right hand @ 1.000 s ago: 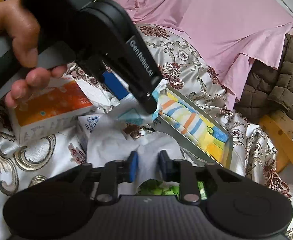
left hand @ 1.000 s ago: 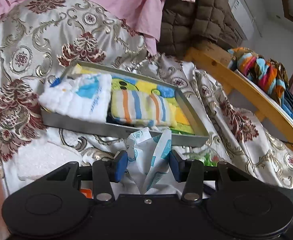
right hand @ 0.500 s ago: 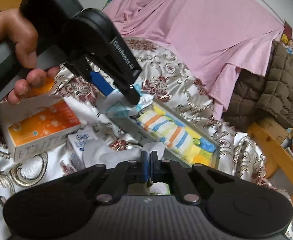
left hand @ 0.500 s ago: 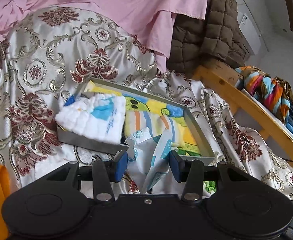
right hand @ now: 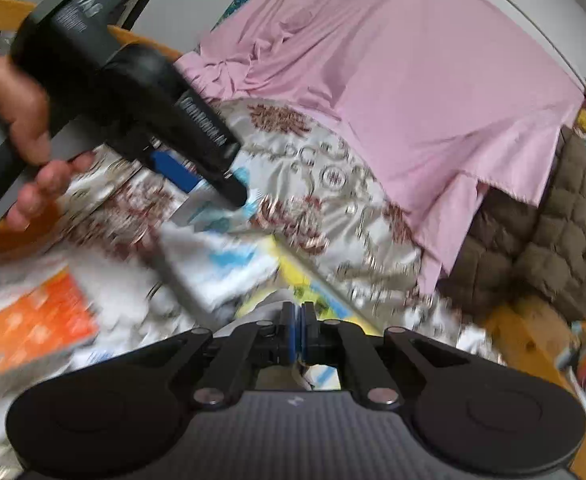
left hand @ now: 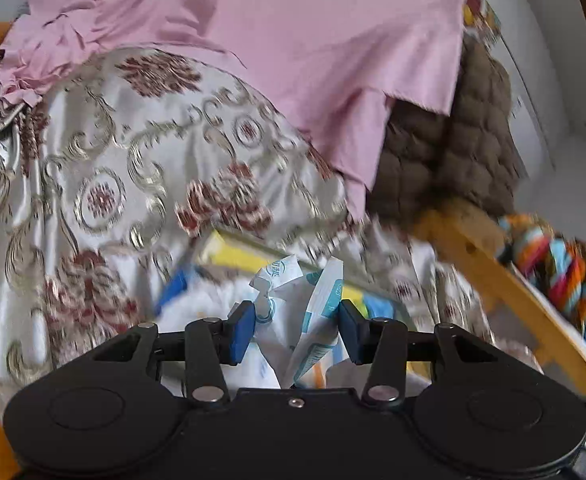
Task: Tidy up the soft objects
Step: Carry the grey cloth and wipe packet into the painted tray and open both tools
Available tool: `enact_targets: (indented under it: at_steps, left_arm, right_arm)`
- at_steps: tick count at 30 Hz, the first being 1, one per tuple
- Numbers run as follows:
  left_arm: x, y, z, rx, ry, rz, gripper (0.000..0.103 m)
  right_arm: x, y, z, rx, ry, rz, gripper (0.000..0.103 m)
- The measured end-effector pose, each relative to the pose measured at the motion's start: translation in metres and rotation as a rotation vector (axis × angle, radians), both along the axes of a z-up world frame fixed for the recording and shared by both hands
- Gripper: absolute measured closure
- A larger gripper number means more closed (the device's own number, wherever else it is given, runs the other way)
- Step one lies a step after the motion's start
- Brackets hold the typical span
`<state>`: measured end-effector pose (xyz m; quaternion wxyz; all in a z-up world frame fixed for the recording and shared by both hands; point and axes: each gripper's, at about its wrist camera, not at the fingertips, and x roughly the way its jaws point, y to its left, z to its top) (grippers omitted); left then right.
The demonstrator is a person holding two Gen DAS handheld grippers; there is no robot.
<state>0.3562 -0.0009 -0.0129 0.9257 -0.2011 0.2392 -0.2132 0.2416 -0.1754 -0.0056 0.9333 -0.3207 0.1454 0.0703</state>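
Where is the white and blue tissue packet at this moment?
In the left wrist view, the tissue packet sits between the left gripper jaws, above the tray.

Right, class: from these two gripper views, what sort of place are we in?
Most likely a bedroom at home: a floral satin bedspread, a pink sheet draped over it, and a wooden frame beside it.

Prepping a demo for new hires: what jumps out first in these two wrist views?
The big pink sheet draped across the top, over a silvery floral bedspread. Next, the left gripper pinching a crumpled white-and-blue packet just above the tray of folded cloths. Left of the right view, a hand grips that tool above an orange box.
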Motion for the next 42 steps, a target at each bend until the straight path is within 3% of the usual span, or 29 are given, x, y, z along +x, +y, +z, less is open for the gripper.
enact_targets:
  at_steps: [5, 8, 17, 27, 36, 42]
  left_arm:
    - [0.033, 0.003, -0.002, 0.014, -0.045, 0.008, 0.055]
    - [0.046, -0.007, -0.008, 0.063, -0.069, -0.012, 0.055]
    - [0.072, -0.037, -0.031, 0.148, -0.056, -0.043, 0.055]
    - [0.069, -0.061, -0.046, 0.205, -0.066, -0.097, 0.055]
    - [0.059, -0.086, -0.050, 0.243, -0.150, -0.167, 0.055]
    - [0.058, -0.101, -0.053, 0.271, -0.148, -0.231, 0.054]
  right_arm:
    - [0.061, 0.003, 0.031, 0.080, -0.026, -0.022, 0.101]
    - [0.097, 0.002, 0.041, 0.123, -0.037, -0.059, 0.101]
    - [0.164, -0.022, 0.026, 0.196, 0.032, -0.221, 0.100]
    - [0.167, -0.055, -0.010, 0.262, 0.165, -0.353, 0.100]
    - [0.158, -0.071, -0.018, 0.276, 0.200, -0.384, 0.100]
    - [0.153, -0.087, -0.025, 0.291, 0.222, -0.425, 0.100]
